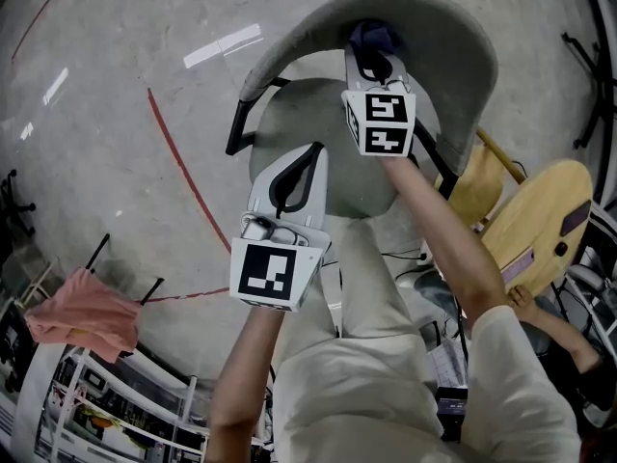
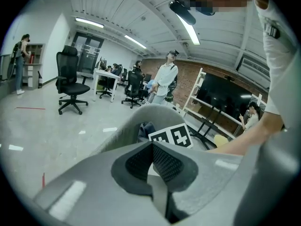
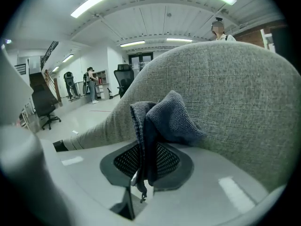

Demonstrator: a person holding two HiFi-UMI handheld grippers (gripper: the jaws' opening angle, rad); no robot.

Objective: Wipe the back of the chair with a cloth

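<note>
A grey fabric chair with a curved backrest (image 1: 453,37) stands below me; its round seat (image 1: 318,133) lies between my arms. My right gripper (image 1: 376,66) is shut on a dark blue cloth (image 1: 374,37), and the cloth (image 3: 164,119) is pressed against the inner face of the backrest (image 3: 235,93). My left gripper (image 1: 294,177) hovers over the seat, shut with nothing between its pads. In the left gripper view its jaws (image 2: 151,161) meet, with the backrest (image 2: 141,121) and the right gripper's marker cube (image 2: 171,136) beyond.
A round wooden table (image 1: 540,220) and a yellow stool (image 1: 477,186) stand to the right of the chair. A pink cloth (image 1: 82,316) hangs over a white rack (image 1: 125,394) at lower left. Red tape line (image 1: 183,172) crosses the floor. Black office chairs (image 2: 70,81) and people stand far off.
</note>
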